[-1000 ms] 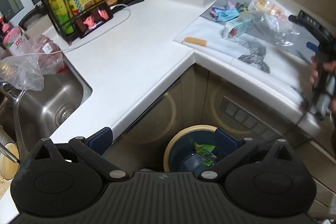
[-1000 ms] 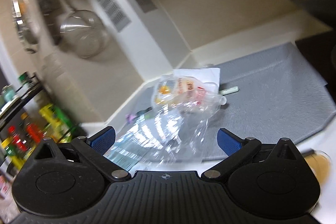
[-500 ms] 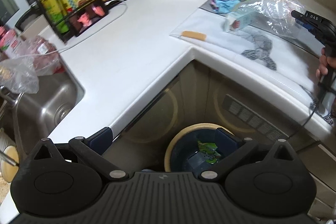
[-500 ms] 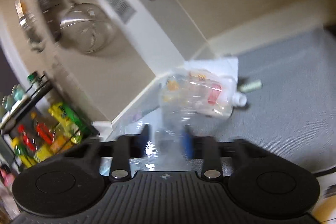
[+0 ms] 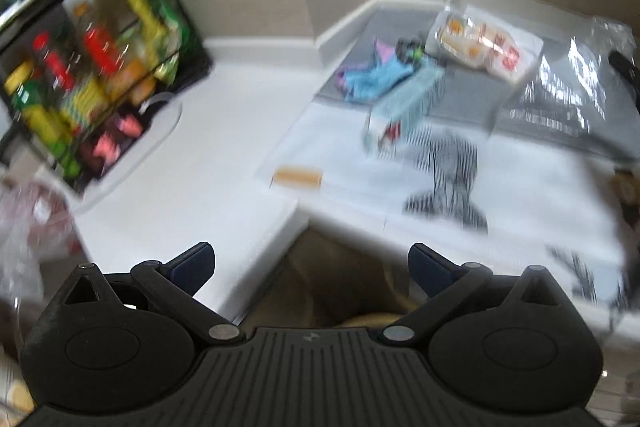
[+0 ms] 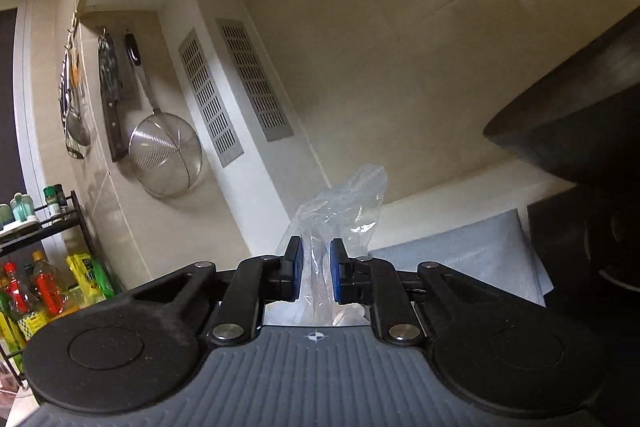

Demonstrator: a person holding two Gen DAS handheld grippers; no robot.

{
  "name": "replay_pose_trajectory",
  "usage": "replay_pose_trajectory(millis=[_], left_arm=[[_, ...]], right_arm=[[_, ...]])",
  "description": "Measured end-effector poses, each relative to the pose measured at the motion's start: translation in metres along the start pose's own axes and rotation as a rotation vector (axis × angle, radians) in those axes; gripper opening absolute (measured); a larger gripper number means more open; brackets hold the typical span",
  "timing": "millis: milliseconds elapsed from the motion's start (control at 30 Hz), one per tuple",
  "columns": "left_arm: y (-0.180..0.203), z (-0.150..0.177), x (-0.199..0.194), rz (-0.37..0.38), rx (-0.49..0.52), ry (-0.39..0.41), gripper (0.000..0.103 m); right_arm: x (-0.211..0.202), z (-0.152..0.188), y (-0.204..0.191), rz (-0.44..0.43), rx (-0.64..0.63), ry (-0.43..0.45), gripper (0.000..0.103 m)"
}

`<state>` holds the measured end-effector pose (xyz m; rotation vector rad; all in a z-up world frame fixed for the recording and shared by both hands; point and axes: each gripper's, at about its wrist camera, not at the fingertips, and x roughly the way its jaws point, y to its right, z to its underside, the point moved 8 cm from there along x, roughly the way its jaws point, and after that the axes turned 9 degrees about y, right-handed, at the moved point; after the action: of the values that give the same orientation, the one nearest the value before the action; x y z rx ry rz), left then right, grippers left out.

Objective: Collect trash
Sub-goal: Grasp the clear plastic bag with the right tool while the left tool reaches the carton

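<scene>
While your right gripper [image 6: 316,273] points about level at the beige wall, its jaws are closing, and a clear bag [image 6: 340,211] stands pinched between the two blue pads [image 6: 297,269]. The bag's long axis runs up and forward from the pads: a narrow gathered neck sits in the small gap, and the loose crumpled end rises above the fingertips, leaning a little to the right. More of the film hangs below the pads, close to the gripper's body. In your left view the same bag [image 5: 568,95] shows at the far right as a blurred, shiny sheet spread over the grey mat [image 5: 472,107], so you cannot tell there which way it points.

Your left gripper [image 5: 310,267] is wide open with nothing between its fingers. It looks down at the inner corner of the white counter [image 5: 224,147]. Other trash lies well ahead of it on the mat and the white cloth [image 5: 532,187]: a printed pouch [image 5: 480,47] near the back wall, a blue wrapper [image 5: 376,79] to its left, a pale blue carton [image 5: 404,107] with its long axis running diagonally from the mat down onto the cloth, and a small tan piece [image 5: 298,177] lying crosswise at the cloth's left edge. A bottle rack [image 5: 96,75] stands on the counter at left.
</scene>
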<state>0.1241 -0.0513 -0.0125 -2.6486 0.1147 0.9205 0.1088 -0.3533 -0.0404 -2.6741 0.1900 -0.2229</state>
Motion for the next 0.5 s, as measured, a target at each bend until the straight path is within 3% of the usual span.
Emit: replay_pose_trajectory(millis=[133,200,267,333,500], left_arm=[[0.012,-0.038,0.04,0.011,-0.014,0.044,0.103],[0.019,-0.052,0.06,0.025,-0.032,0.045,0.103],[0.03,-0.064,0.08,0.064,-0.035,0.038,0.103],[0.041,-0.074,0.097,0.102,-0.025,0.037,0.103],[0.063,-0.085,0.13,0.138,0.032,0.029,0.103]], right_arm=[[0.006,0.004,0.004,-0.004,0.037,-0.05,0.023],[0.007,0.006,0.006,0.014,0.045,-0.071,0.059],[0.009,0.007,0.008,0.031,0.043,-0.081,0.073],[0.013,0.014,0.009,0.006,0.053,-0.113,0.076],[0.028,0.033,0.017,0.061,0.081,-0.241,0.08]])
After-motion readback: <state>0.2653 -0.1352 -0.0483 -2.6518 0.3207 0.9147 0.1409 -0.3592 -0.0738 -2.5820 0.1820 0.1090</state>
